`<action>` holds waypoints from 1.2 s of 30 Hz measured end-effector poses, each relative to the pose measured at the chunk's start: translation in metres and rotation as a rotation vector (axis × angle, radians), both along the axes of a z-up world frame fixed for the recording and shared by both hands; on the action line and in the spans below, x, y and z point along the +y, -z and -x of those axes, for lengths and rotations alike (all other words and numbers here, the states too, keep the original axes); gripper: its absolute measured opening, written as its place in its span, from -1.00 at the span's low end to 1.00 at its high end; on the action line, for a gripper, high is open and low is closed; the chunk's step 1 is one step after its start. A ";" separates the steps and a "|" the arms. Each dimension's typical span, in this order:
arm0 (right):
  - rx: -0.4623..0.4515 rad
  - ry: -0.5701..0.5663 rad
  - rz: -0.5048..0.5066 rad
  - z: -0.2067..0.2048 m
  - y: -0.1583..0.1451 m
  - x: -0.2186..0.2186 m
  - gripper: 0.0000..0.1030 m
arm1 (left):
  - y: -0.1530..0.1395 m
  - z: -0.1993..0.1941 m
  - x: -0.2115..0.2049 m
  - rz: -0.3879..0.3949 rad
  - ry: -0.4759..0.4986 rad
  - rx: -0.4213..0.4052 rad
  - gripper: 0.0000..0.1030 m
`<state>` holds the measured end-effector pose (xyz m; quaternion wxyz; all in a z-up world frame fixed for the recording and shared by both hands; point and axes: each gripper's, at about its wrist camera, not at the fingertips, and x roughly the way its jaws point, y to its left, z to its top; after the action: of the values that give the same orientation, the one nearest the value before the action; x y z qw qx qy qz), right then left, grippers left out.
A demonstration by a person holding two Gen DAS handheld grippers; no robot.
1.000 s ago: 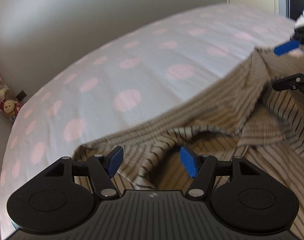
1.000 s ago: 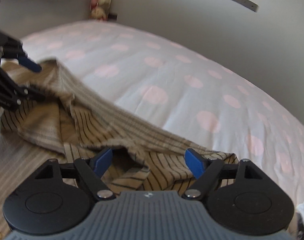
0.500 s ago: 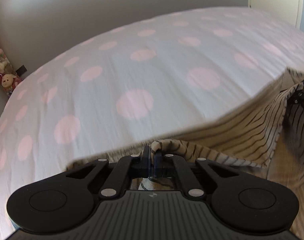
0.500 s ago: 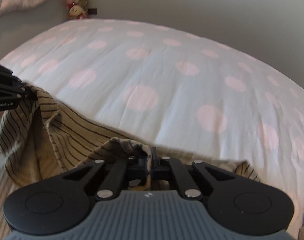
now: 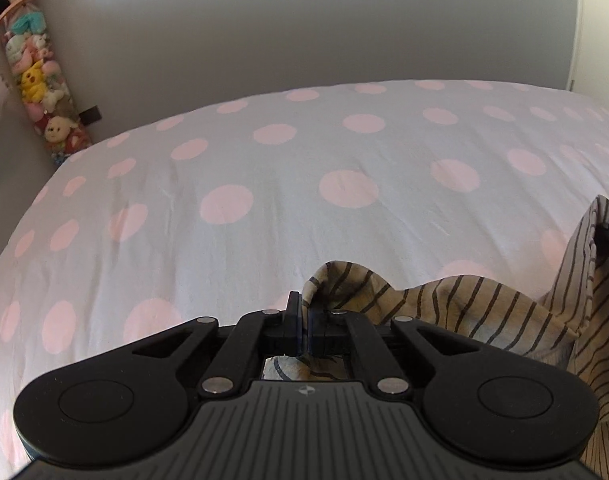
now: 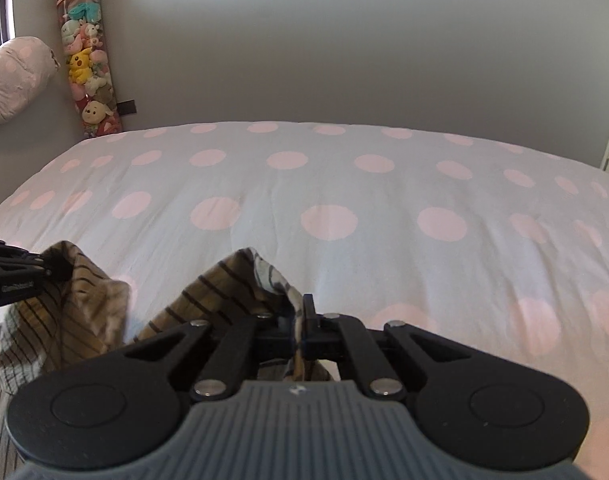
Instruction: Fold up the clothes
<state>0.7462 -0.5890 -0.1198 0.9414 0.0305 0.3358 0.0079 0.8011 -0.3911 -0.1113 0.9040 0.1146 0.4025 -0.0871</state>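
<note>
My left claw is pinched tight on a bunched edge of the striped tan garment, and my right claw is clamped the same way on another edge of it. The cloth sags between the two and trails down toward me, over the near side of the bed with its pink-dotted cover. Beyond the bed, a column of soft toys stands against the grey wall.
</note>
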 end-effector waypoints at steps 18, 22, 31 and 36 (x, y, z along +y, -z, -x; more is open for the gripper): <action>0.052 0.189 -0.112 0.106 0.001 -0.177 0.40 | -0.009 0.026 0.005 0.053 0.063 -0.035 0.10; 0.129 0.272 -0.115 0.153 0.012 -0.228 0.17 | -0.017 0.045 -0.022 0.123 0.147 -0.002 0.04; 0.185 0.259 -0.325 0.209 0.037 -0.249 0.18 | 0.008 0.081 -0.103 0.171 0.329 0.120 0.01; 0.199 0.216 -0.449 0.215 0.047 -0.236 -0.52 | 0.033 0.084 -0.130 0.135 0.341 0.177 0.01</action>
<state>0.5316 -0.8249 -0.1669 0.8687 0.2750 0.4115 -0.0214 0.7176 -0.5210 -0.1441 0.8429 0.1123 0.4485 -0.2753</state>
